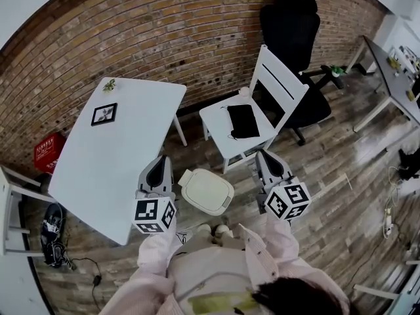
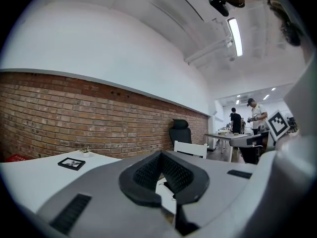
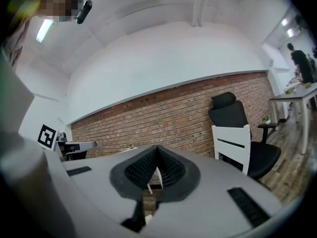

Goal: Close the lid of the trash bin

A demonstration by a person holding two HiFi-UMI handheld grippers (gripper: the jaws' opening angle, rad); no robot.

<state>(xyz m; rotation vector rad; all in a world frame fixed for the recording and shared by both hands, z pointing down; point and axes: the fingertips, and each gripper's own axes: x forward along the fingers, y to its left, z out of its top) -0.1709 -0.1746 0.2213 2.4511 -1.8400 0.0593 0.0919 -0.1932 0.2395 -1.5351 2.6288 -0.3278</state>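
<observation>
While left tool (image 1: 160, 162) and right tool (image 1: 264, 156) hung shut and empty, the trash bin (image 1: 197, 202) sat low between them, lid (image 1: 211, 188) apparently down.

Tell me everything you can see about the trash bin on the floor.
The trash bin is small and cream-white, plastic by its look, with a rounded-rectangle outline seen from above. Its lid looks down, with a paler inset panel. It stands upright on the wooden floor, between the white table and the white chair, just ahead of the person's feet. Nothing touches it.
</observation>
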